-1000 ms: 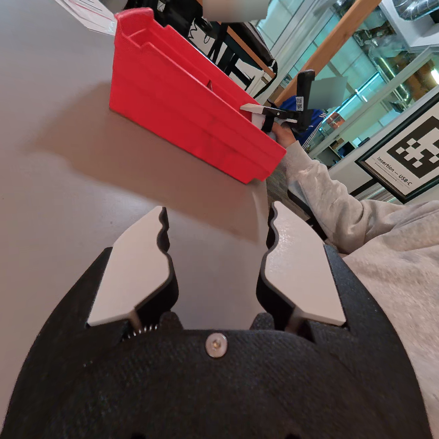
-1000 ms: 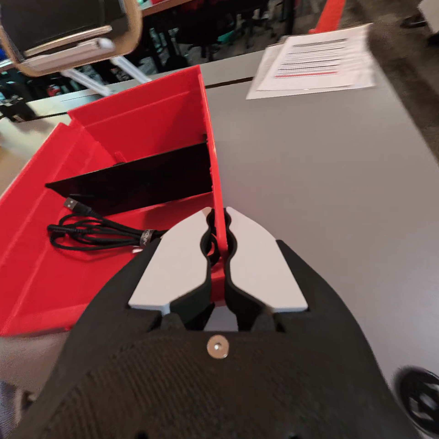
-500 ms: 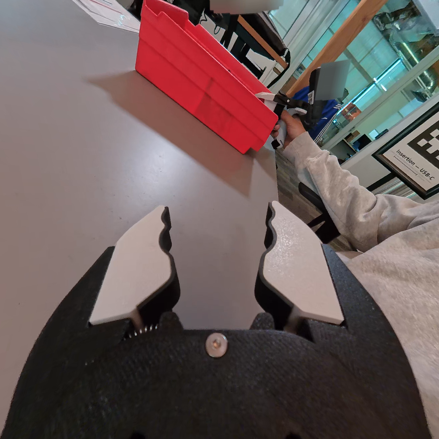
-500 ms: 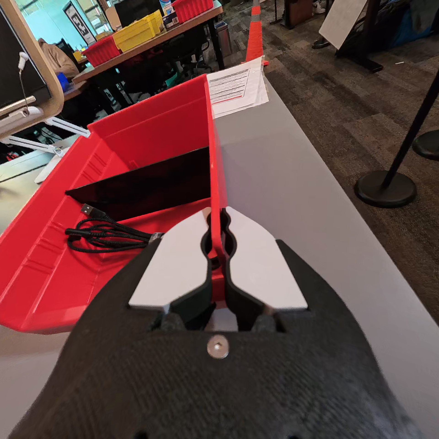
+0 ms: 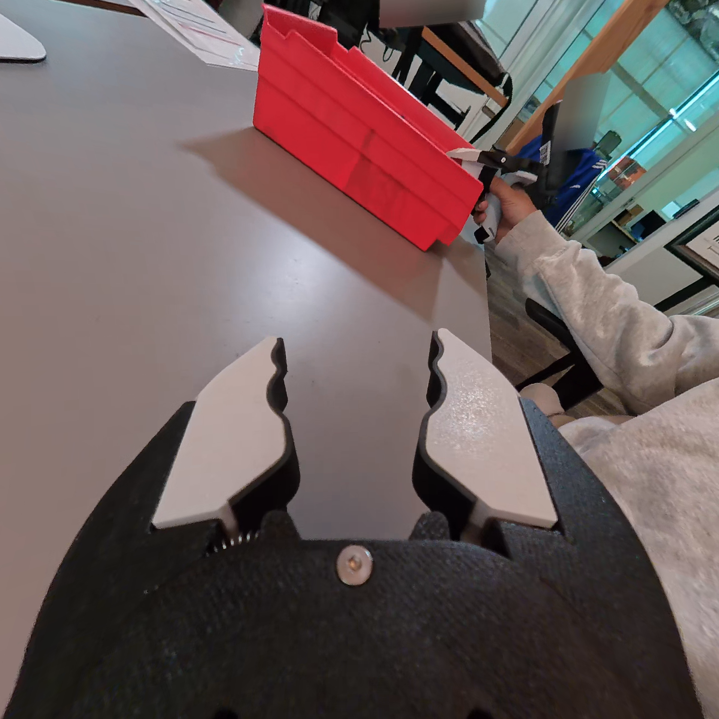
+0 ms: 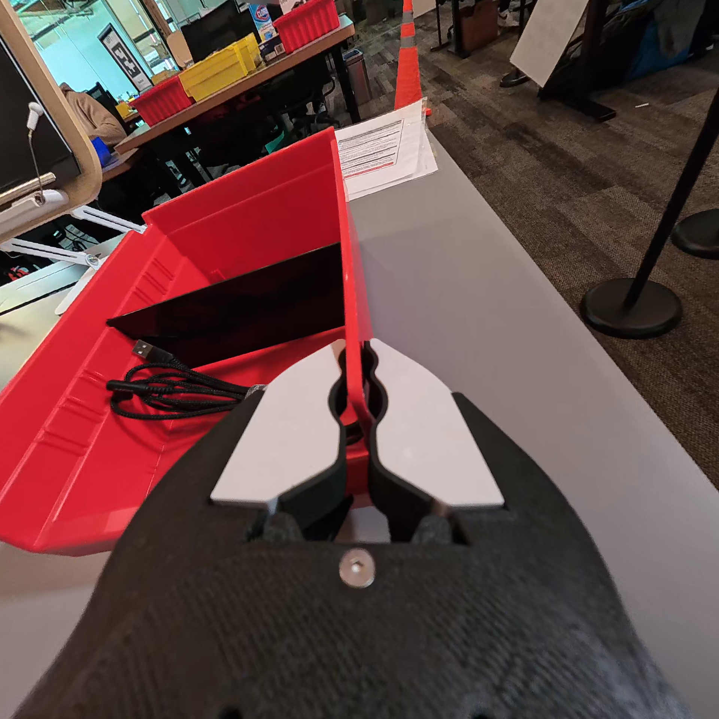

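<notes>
A red plastic bin stands on a grey table. My right gripper is shut on the bin's right side wall, one finger inside and one outside. Inside the bin lie a coiled black USB cable and a black divider panel. In the left wrist view the bin stands ahead near the table's right edge, with the right gripper clamped on its near corner. My left gripper is open and empty above the bare table, well short of the bin.
A printed sheet in a clear sleeve lies on the table beyond the bin. The table edge runs on the right, with a black stanchion base and an orange cone on the floor. A grey-sleeved arm holds the right gripper. About 50 cm separates my left fingertips from my right.
The bin, gripped by the right gripper, has shifted farther from the left gripper and settled flatter on the table. The left gripper stays open and empty.
</notes>
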Demonstrator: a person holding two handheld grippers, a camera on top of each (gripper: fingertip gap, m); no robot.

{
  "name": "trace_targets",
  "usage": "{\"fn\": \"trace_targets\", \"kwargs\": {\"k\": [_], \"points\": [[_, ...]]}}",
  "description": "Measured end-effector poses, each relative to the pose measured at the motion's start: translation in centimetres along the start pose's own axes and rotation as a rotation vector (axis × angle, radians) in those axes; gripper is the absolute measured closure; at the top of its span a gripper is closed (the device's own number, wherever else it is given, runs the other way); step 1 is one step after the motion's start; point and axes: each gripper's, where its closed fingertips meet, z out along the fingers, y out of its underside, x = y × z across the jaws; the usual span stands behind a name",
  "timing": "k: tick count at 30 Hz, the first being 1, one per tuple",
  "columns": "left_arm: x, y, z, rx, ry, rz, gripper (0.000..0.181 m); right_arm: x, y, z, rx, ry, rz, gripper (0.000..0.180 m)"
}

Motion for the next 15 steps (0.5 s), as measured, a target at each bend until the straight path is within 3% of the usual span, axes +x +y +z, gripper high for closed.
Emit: {"fn": "trace_targets", "kwargs": {"k": [5, 8, 12, 15], "points": [[0.0, 0.7, 0.3, -0.038, -0.017, 0.018, 0.107, 0.1, -0.2, 0.0, -0.001, 0.000, -0.003, 0.173], [-0.3, 0.4, -0.2, -0.005, -0.085, 0.067, 0.096, 1.0, -3.5, -2.1, 0.135, 0.045, -0.038, 0.156], [-1.8, -4.0, -4.2, 0.235, -0.410, 0.279, 0.064, -1.8, -9.7, -7.6, 0.521, -0.057, 0.014, 0.158], [0.3, -7.7, -9.9, 0.453, -0.605, 0.393, 0.070, -9.6, -11.4, -9.5, 0.614, -0.264, -0.056, 0.156]]}}
